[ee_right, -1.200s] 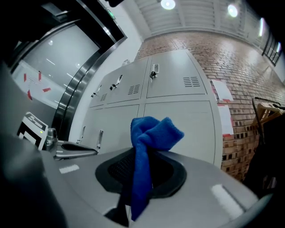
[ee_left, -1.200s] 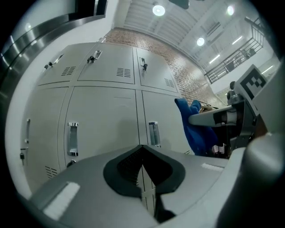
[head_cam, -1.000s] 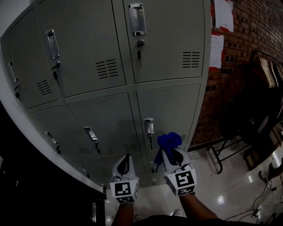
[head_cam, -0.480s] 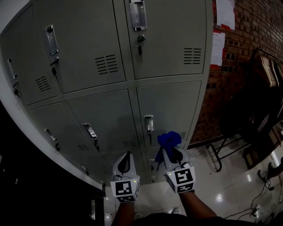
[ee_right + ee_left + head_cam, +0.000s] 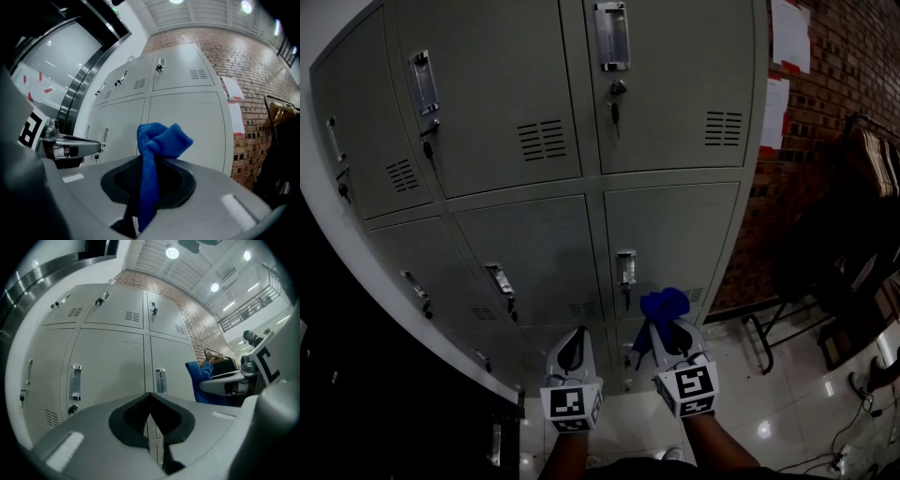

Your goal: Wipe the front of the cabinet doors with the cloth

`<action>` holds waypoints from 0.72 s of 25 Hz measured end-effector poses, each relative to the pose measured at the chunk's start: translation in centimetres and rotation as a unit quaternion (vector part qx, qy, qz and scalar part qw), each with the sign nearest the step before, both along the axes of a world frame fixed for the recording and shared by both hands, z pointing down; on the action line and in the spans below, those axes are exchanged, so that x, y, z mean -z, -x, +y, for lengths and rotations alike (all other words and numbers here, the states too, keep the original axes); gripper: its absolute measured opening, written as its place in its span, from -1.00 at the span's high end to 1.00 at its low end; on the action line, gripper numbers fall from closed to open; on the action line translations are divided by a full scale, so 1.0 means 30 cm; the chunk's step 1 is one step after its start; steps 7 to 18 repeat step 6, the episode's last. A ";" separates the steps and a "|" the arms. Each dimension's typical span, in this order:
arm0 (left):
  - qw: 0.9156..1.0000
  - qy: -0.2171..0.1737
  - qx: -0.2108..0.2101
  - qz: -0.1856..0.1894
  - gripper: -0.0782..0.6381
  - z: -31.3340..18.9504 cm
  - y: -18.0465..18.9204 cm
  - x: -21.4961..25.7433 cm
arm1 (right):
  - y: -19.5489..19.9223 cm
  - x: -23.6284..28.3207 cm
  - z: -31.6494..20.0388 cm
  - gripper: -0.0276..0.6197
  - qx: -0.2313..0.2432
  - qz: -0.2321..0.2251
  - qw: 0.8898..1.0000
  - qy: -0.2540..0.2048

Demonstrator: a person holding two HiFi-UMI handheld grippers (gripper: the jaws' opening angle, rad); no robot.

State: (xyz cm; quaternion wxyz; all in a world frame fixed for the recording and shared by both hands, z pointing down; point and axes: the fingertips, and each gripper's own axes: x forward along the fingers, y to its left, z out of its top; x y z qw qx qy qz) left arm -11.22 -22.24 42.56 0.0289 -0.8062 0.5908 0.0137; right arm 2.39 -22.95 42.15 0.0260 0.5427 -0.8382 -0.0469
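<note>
Both forearms come up from the bottom edge of the head view, side by side and near each other. They aim forward at the lowest rows of the grey cabinet, with the marker cubes turned back toward the camera.

The left gripper is level with the seam between two low doors. Its jaws are pressed together at the tips, with nothing between them.

The right gripper sits just beside it, slightly further forward. Its jaws are clamped on the blue cloth.

The cloth is bunched. A knotted lump stands out past the jaw tips, and a narrower tail runs back down between the jaws. Its long axis therefore follows the gripper's own line and points at the cabinet.

In the head view the lump lies over the lower right door, just below and right of that door's handle. The views do not show whether it touches the metal.

From the left gripper view the cloth shows beside the cabinet's right edge.

A brick wall stands to the right.
</note>
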 end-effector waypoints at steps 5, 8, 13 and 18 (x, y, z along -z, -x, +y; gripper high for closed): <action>1.000 -0.001 0.001 -0.006 0.73 -0.009 -0.003 -0.003 | 0.006 -0.003 -0.011 0.71 0.002 0.001 1.000 0.000; 1.000 -0.001 0.000 -0.007 0.73 -0.009 -0.005 -0.004 | 0.006 -0.005 -0.013 0.71 0.002 0.001 1.000 0.000; 1.000 -0.001 0.000 -0.007 0.73 -0.009 -0.005 -0.004 | 0.006 -0.005 -0.013 0.71 0.002 0.001 1.000 0.000; 1.000 -0.001 0.000 -0.007 0.73 -0.009 -0.005 -0.004 | 0.006 -0.005 -0.013 0.71 0.002 0.001 1.000 0.000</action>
